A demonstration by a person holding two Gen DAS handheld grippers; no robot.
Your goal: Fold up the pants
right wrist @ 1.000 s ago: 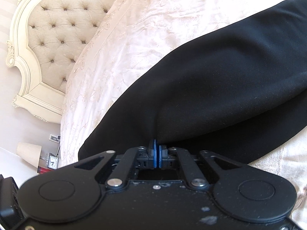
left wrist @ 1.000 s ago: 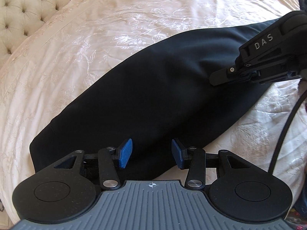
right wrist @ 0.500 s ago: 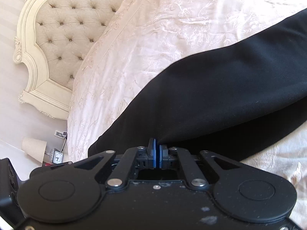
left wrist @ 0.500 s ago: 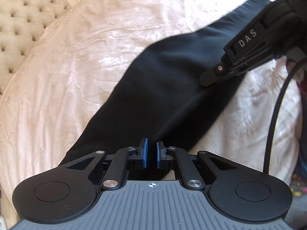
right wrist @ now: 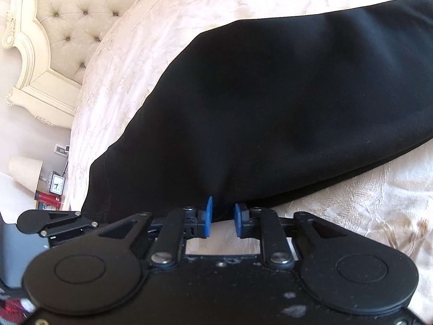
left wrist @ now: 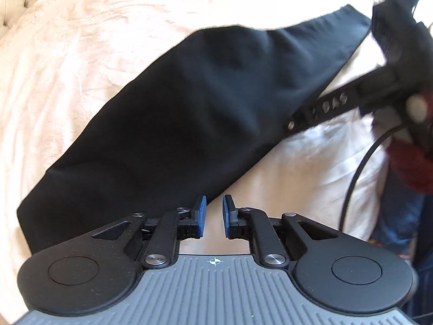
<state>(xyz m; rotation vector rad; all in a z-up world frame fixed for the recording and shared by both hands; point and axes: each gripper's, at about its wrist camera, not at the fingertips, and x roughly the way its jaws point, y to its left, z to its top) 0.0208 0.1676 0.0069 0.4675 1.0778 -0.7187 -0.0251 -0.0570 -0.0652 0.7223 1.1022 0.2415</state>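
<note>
Pants (right wrist: 270, 113) on bedspread (right wrist: 167, 8) (black, doubled lengthwise).

Blurred right tongs (left wrist: 292, 124); black pants (right wrist: 270, 103) cut by right edge.

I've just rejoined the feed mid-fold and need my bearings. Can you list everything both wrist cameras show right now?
pants: one, black, lying long across the bedspread, in both views.
bedspread: one, cream with a woven pattern, under the pants.
headboard: one, cream, tufted, carved frame, upper left of the right wrist view.
lamp: one, cream shade, beside the bed, far left.
clock: one, small, white face, next to the lamp.
red object: one, below the clock, too small to identify.
cable: one, black, trailing from the right gripper.
left gripper: blue pads apart, just off the pants' edge, nothing between them.
right gripper: blue pads just opened, pants' edge between them, no longer pressed.
</note>
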